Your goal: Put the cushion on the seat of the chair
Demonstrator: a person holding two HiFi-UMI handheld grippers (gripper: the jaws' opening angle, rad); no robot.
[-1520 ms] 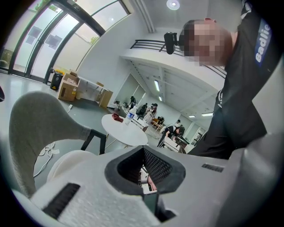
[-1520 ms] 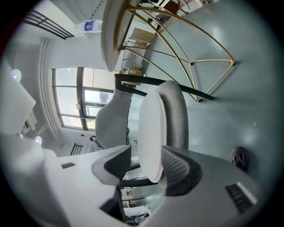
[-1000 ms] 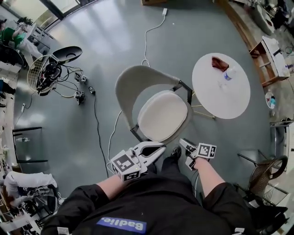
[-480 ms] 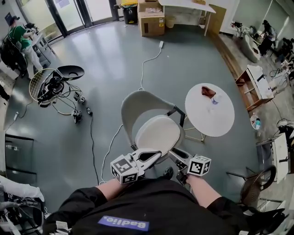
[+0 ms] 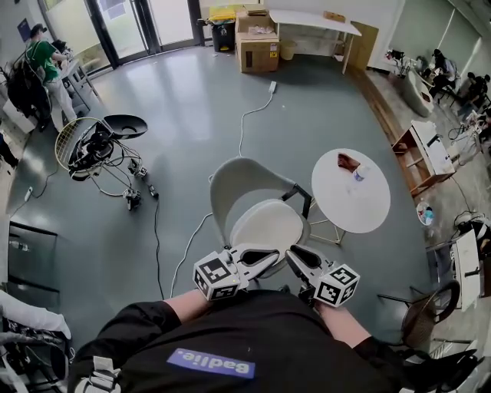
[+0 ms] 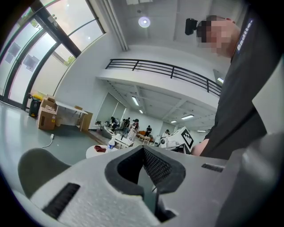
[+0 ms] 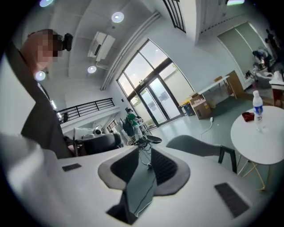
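Now the cushion (image 5: 268, 225) lies on the seat of the chair (image 5: 244, 178), its near edge partly hidden behind both tools. The left tool (image 5: 272, 258) has its jaws pressed together on nothing. The right tool (image 5: 294, 255) is closing, with only floor showing between its jaws. Since a second ago, both tools have lifted clear of the seat.

An open-plan lab or workshop hall: polished grey floor (image 5: 184, 100), tall glass doors (image 5: 138, 23), stacked cardboard boxes (image 5: 257, 46), loose cables (image 5: 247, 115) and cabled gear (image 5: 92, 142), a railed mezzanine (image 6: 164, 71), people at cluttered desks (image 5: 453, 77).
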